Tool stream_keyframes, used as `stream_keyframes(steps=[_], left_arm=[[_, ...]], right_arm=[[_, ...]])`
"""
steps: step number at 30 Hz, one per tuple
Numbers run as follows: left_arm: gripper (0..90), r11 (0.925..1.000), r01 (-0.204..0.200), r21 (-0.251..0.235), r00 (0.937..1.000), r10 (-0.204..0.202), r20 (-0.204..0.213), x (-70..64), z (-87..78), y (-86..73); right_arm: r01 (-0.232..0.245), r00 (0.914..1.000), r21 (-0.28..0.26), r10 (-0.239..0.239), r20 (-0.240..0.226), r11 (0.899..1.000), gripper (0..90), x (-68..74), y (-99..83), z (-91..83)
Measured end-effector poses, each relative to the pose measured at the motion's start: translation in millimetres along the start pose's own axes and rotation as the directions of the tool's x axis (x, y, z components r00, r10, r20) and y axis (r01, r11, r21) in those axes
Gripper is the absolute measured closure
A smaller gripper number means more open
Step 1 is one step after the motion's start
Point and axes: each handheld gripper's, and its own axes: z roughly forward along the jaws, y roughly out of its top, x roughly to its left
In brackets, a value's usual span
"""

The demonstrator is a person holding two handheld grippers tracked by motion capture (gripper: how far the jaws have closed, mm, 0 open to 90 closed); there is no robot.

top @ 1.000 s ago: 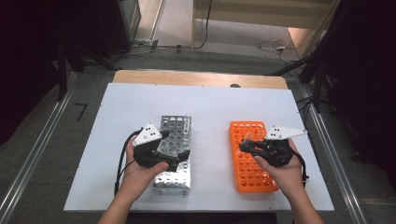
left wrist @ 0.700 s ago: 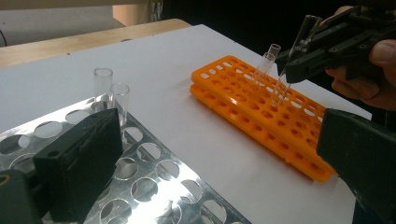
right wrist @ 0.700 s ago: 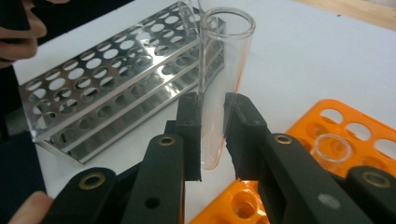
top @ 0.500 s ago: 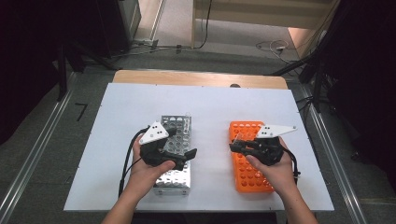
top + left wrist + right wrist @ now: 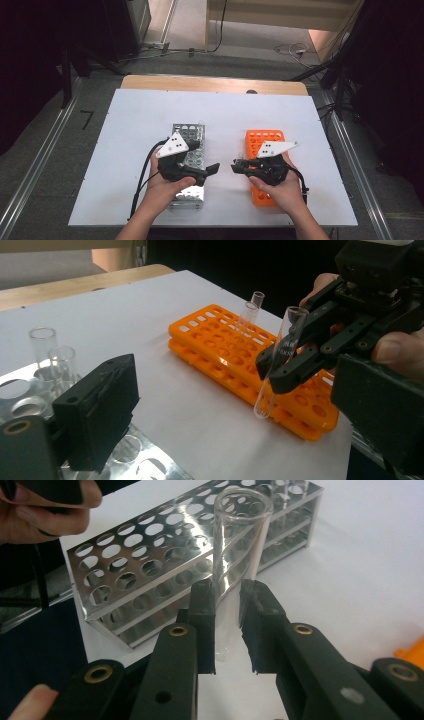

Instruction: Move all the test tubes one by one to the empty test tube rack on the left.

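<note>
My right gripper (image 5: 227, 627) is shut on a clear glass test tube (image 5: 240, 540), held upright at its middle. In the left gripper view that tube (image 5: 289, 327) hangs just off the white table, beside the orange rack (image 5: 225, 345). Two more tubes (image 5: 248, 315) stand in the orange rack's far end. The metal rack (image 5: 187, 150) lies under my left gripper (image 5: 214, 169), which is open with nothing between its jaws and points at the right gripper (image 5: 235, 165). A couple of tubes (image 5: 44, 347) stand in the metal rack.
The white table (image 5: 140, 125) has bare surface ahead of both racks and at the left. The orange rack (image 5: 264, 142) sits under the right hand. A wooden strip (image 5: 210, 84) borders the far edge, with floor and cables beyond.
The right gripper has moved left off the orange rack into the gap between the racks, carrying the tube. The left gripper has shifted toward me and turned right to face it.
</note>
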Motion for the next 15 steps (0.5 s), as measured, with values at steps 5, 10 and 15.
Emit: stream_keyframes(steps=[5, 10, 15], left_arm=[[14.8, 0.9998, -0.014, 0.01, 0.9999, 0.014, 0.001, -8.7, 7.8, 0.2], [23.7, 0.9994, -0.022, 0.026, 0.9997, 0.022, 0.0, -15.2, 14.3, -0.2], [33.8, 0.9993, -0.03, 0.023, 0.9994, 0.03, 0.018, -20.4, 17.6, -0.5]], right_arm=[[0.023, 0.9996, 0.01, -0.023, -0.015, 1.0, 73.9, 7.1, 1.3, 6.1], [0.03, 0.9991, 0.025, -0.03, -0.03, 0.999, 73.9, 13.8, 1.9, 12.0], [0.049, 0.998, 0.03, -0.047, -0.041, 0.998, 73.9, 19.5, 3.3, 16.6]])
